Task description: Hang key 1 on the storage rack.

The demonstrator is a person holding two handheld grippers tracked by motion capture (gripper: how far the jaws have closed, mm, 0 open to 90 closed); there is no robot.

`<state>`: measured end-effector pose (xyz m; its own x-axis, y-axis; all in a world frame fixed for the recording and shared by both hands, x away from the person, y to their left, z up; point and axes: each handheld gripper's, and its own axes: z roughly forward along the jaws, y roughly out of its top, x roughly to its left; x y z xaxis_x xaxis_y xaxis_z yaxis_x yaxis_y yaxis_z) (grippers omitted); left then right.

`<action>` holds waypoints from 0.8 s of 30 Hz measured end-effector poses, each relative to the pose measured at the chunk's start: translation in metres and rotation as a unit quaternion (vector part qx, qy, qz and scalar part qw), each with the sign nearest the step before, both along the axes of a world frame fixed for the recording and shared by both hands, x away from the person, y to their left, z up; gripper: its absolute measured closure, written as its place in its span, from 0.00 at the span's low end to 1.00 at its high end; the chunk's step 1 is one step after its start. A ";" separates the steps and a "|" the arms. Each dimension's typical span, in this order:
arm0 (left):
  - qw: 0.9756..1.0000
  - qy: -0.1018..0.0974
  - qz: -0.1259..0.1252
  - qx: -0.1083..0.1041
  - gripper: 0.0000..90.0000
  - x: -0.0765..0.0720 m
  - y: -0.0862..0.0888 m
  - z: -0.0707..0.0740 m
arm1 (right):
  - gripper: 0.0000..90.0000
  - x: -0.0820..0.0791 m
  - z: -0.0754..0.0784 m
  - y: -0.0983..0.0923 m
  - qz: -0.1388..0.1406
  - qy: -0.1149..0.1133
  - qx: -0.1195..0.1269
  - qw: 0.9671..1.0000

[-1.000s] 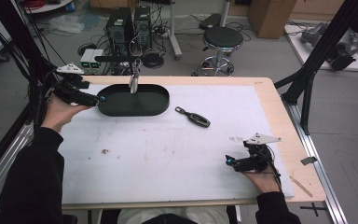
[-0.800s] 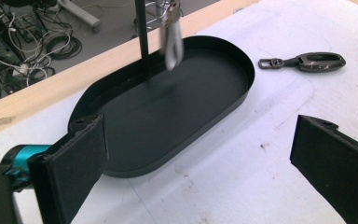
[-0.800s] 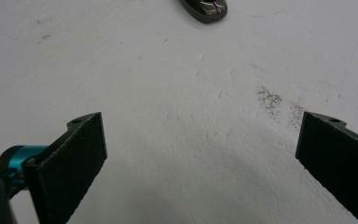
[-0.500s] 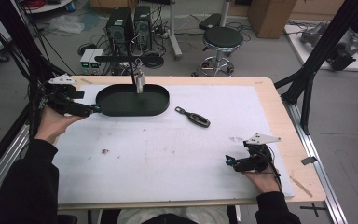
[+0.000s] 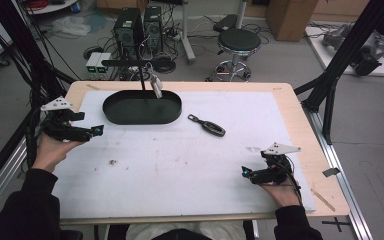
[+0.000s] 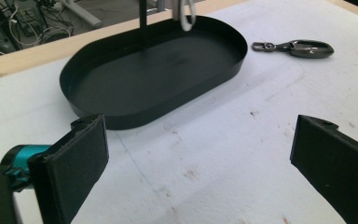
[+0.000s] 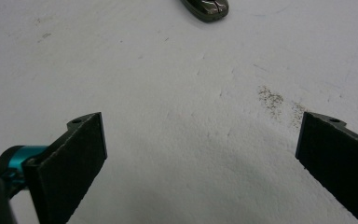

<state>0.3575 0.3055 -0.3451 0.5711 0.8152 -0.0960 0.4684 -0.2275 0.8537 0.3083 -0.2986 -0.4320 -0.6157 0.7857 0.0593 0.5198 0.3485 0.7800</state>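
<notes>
A black oval tray (image 5: 130, 114) lies at the back left of the white mat, with a thin black post (image 5: 142, 85) rising from it and a silver piece (image 5: 156, 86) hanging from the post's arm. My left gripper (image 5: 99, 131) hovers open just left of and nearer than the tray; the left gripper view has the tray (image 6: 135, 88) ahead, beyond the left gripper (image 6: 200, 177). A dark metal key-shaped object (image 5: 207, 125) lies right of the tray. My right gripper (image 5: 244, 172) rests open at the front right, holding nothing; the object (image 7: 205, 7) lies far ahead of the right gripper (image 7: 200, 168).
The mat (image 5: 180, 165) covers most of a wooden table (image 5: 310, 150). Small dark specks (image 5: 112, 161) mark the mat at the left. A black frame strut (image 5: 330, 85) stands at the table's right edge. A stool (image 5: 237, 42) and computers (image 5: 140, 22) are on the floor behind.
My left gripper has drawn back from the tray's left rim, moving left and toward the person. The tray and the right gripper stay where they were.
</notes>
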 end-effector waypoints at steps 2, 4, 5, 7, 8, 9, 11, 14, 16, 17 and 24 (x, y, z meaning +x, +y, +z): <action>1.000 0.000 0.001 -0.001 0.05 -0.005 0.001 -0.004 | 0.01 0.000 0.000 0.000 0.000 0.001 0.000 1.000; 1.000 0.001 0.001 -0.005 0.05 -0.010 0.001 -0.009 | 0.01 0.000 0.000 0.000 0.001 0.000 0.000 1.000; 1.000 0.001 0.000 -0.005 0.05 -0.012 0.002 -0.012 | 0.01 0.000 0.000 0.000 0.000 -0.001 0.000 1.000; 1.000 -0.001 0.001 -0.007 0.05 -0.016 0.001 -0.017 | 0.01 0.000 0.000 0.000 0.001 0.000 -0.001 1.000; 1.000 -0.002 -0.001 -0.006 0.05 -0.018 0.001 -0.019 | 0.01 0.000 0.000 0.000 0.001 0.000 0.000 1.000; 1.000 -0.002 -0.005 -0.005 0.05 -0.019 0.000 -0.022 | 0.01 0.000 0.000 0.000 0.000 -0.001 -0.001 1.000; 1.000 0.002 -0.013 0.008 0.05 -0.022 -0.003 -0.025 | 0.01 0.000 0.000 0.000 0.001 0.002 0.000 1.000; 1.000 0.000 -0.026 0.016 0.05 -0.027 -0.008 -0.029 | 0.01 0.000 0.000 0.001 0.000 0.004 0.001 1.000; 0.999 0.002 -0.027 0.021 0.05 -0.031 -0.011 -0.034 | 0.01 0.000 0.000 0.000 0.000 0.003 0.000 1.000; 0.999 0.004 -0.028 0.021 0.05 -0.033 -0.011 -0.036 | 0.01 0.000 0.000 0.000 0.000 0.003 0.000 1.000; 1.000 0.009 -0.024 0.007 0.05 -0.048 -0.011 -0.053 | 0.01 0.000 0.000 0.000 0.000 0.003 -0.002 1.000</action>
<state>0.3100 0.2950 -0.3983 0.6076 0.7884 -0.0962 0.4727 -0.2616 0.8415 0.3081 -0.2986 -0.4323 -0.6158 0.7856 0.0605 0.5245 0.3514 0.7755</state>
